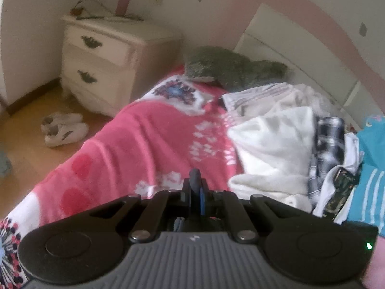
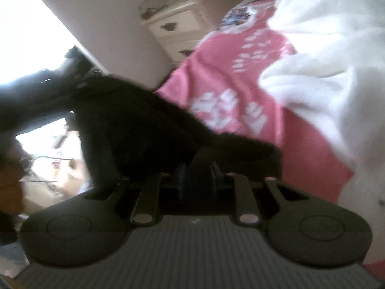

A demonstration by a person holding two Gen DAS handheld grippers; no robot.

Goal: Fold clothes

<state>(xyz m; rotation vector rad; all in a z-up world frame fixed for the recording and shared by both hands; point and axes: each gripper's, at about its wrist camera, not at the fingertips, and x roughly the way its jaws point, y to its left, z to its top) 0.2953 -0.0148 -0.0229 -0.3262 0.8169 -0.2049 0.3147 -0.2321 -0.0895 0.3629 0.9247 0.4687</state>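
Left gripper [image 1: 195, 187]: fingers clamped on dark cloth.
Right gripper [image 2: 197, 168]: fingers gripping black garment [image 2: 134, 120].
Progress: clothes pile [image 1: 284, 139] on bed [image 1: 134, 139] unfolded.

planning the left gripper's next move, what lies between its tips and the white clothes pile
In the left wrist view, only bare pink bedspread lies between the shut left gripper and the white clothes pile.
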